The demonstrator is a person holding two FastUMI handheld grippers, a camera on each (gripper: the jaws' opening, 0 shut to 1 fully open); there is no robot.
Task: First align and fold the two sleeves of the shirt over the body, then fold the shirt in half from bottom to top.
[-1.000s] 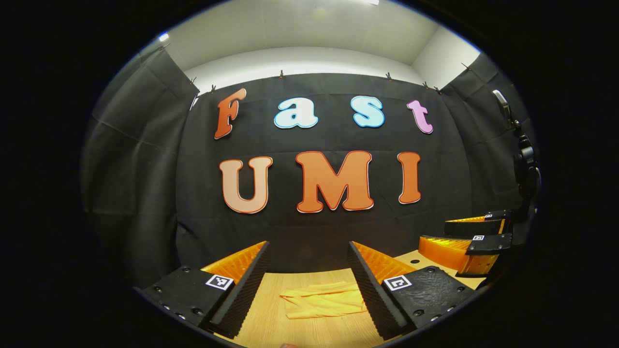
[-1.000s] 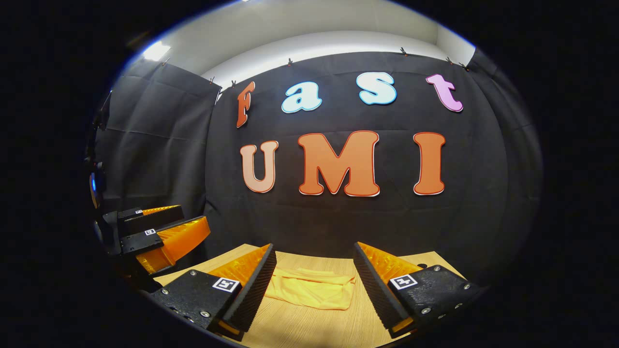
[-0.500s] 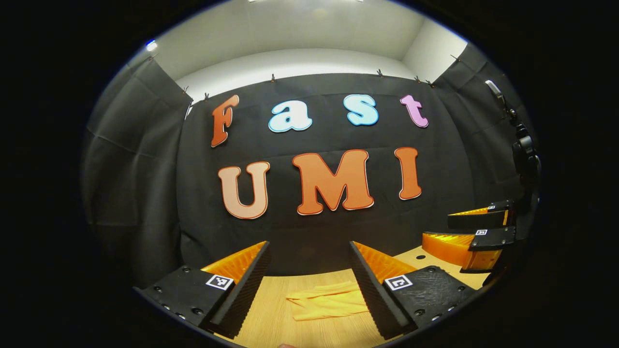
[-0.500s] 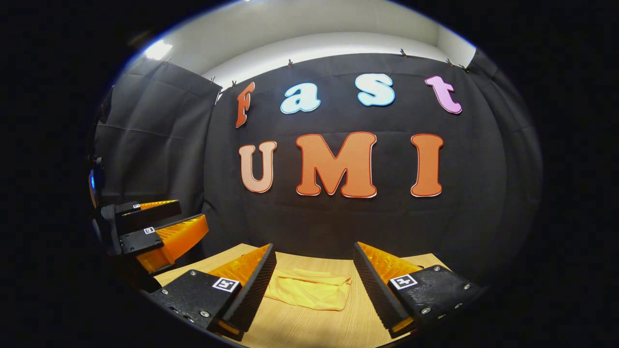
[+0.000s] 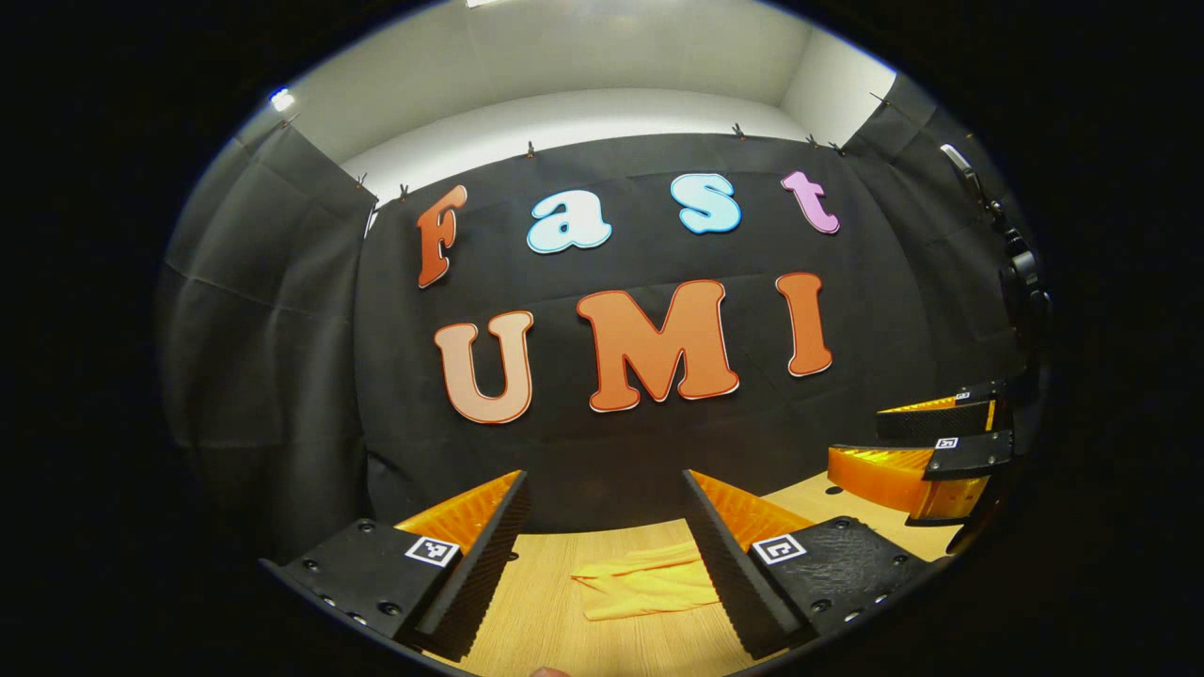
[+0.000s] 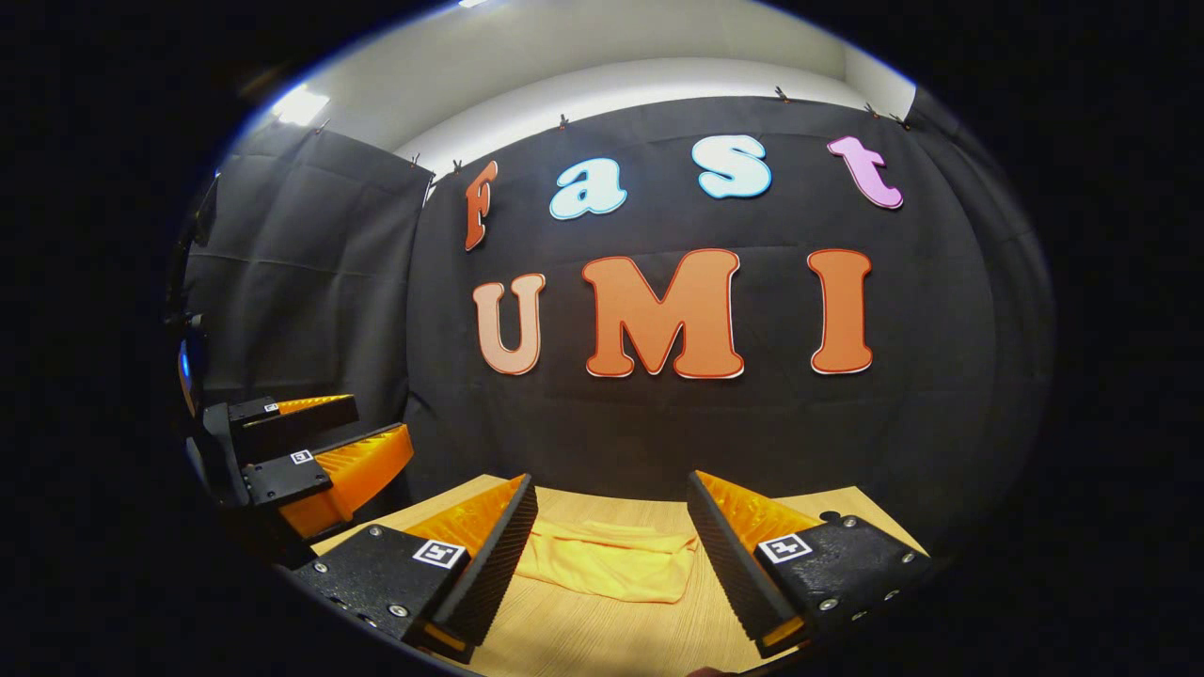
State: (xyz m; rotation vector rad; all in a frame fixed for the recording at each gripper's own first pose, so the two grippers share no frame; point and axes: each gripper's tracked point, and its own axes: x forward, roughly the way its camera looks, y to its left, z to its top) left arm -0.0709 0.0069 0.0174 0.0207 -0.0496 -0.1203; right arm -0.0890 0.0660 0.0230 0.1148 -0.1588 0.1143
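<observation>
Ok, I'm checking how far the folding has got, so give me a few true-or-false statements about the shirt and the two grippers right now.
1. The yellow shirt lies folded on the wooden table. True.
2. The left gripper is shut on the shirt. False: its fingers stand apart, above the table, holding nothing.
3. The right gripper is open. True.
4. The shirt hangs in the air between the two grippers. False: it rests flat on the table.
5. In the right gripper view, the left gripper shows off to the side. True.
</observation>
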